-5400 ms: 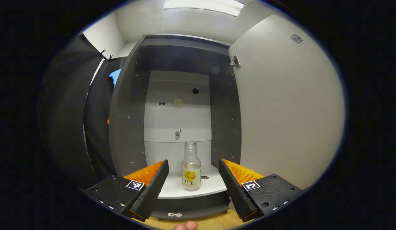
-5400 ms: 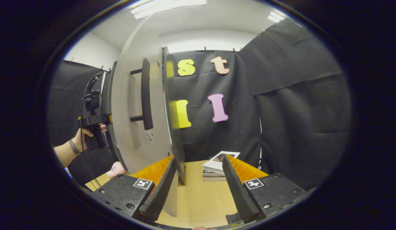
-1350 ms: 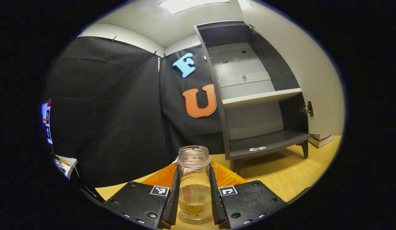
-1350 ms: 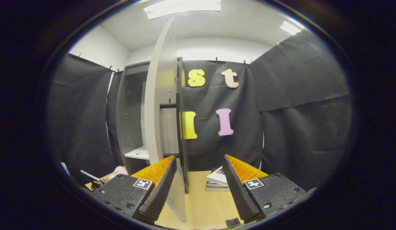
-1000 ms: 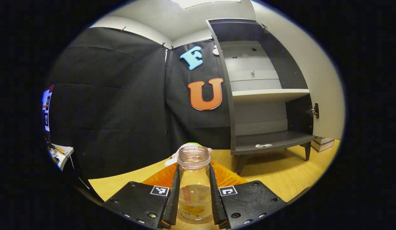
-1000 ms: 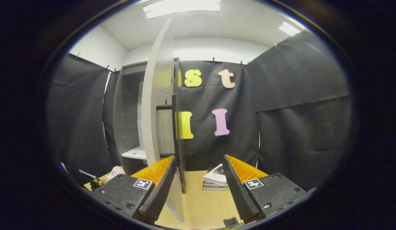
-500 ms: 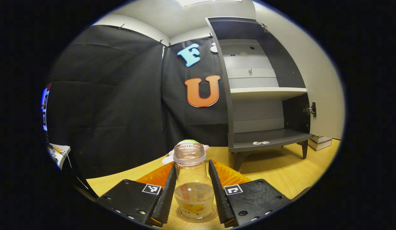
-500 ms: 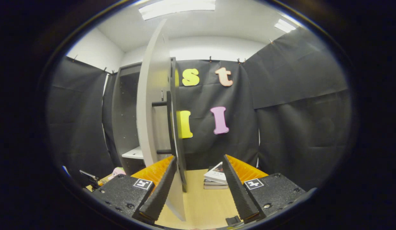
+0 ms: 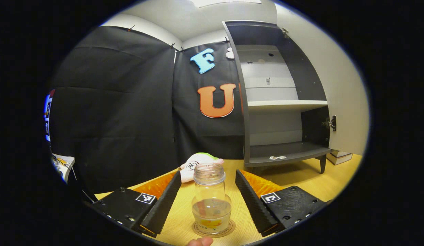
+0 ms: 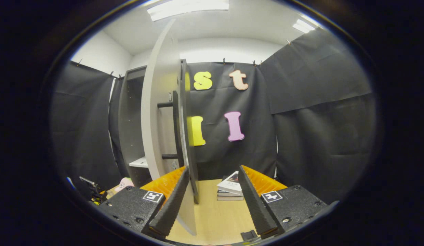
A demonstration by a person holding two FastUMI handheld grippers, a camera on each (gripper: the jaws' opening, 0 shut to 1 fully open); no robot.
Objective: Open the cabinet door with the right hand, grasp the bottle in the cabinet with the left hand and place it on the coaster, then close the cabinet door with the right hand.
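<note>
In the left gripper view, the left gripper (image 9: pixel 208 186) is hanging with its jaws spread wide, a clear gap on each side of the bottle (image 9: pixel 210 200), so neither finger is touching it. The bottle is standing upright on the coaster (image 9: pixel 213 230) on the table (image 9: pixel 301 182), holding a little clear liquid. Just behind it a soft toy (image 9: pixel 197 163) is lying on the table. Farther back the cabinet (image 9: pixel 282 99) is standing open, its white shelf bare.

In the right gripper view, the right gripper (image 10: pixel 212 186) is also gaping wide and holding nothing. The edge of the open door (image 10: pixel 160 112) is rising just ahead of its left finger; whether they are touching cannot be told. The handle (image 10: pixel 176 128) is sitting higher on the door. Books (image 10: pixel 229 188) are lying stacked beyond.
</note>
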